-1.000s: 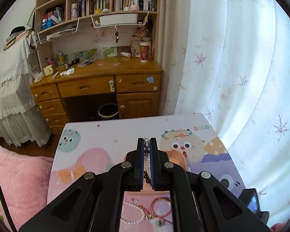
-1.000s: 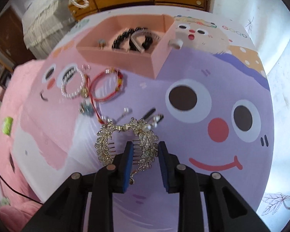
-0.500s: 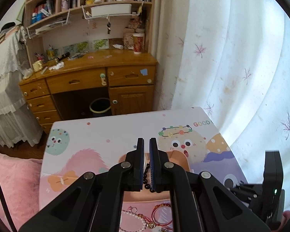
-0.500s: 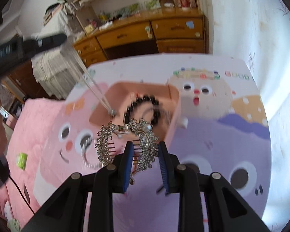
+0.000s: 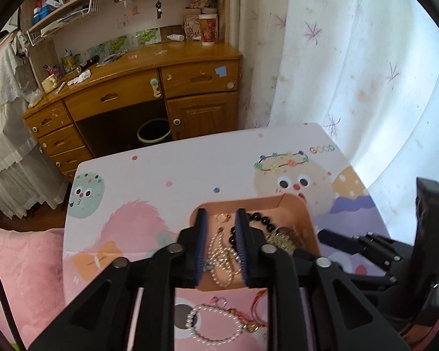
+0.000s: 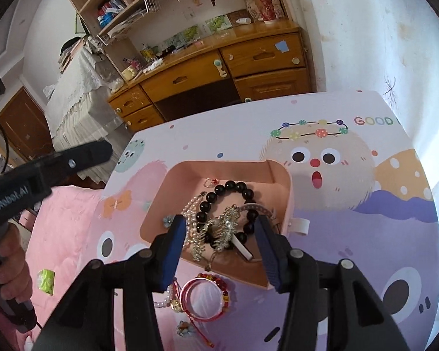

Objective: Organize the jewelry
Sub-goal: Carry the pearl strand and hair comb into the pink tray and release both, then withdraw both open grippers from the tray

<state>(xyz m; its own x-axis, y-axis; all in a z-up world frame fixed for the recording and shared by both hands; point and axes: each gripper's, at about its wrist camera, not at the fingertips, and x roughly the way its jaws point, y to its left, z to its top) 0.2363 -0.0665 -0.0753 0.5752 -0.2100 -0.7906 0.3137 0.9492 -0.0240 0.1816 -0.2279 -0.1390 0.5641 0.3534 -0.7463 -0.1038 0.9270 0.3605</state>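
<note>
The pink box (image 6: pixel 281 193) sits on the cartoon-printed bench (image 6: pixel 365 234) and now holds the rhinestone leaf comb (image 6: pixel 219 229), which a second ago was pinched in the right gripper (image 6: pixel 221 234) down on the bench. It lies loose on the black bead bracelet (image 6: pixel 234 188) in the box. The right gripper's jaws are opening, spread to either side of the comb without touching it.

The pearl strand (image 5: pixel 222 256), a second ago clamped in the left gripper (image 5: pixel 221 242) above the bench, lies heaped in the box beside the black beads. The left gripper's jaws are opening too, the strand between them but not pressed.

Outside the box, near its front wall, a pearl bracelet (image 5: pixel 213 326) and a red bangle (image 6: pixel 203 298) remain on the bench.
</note>
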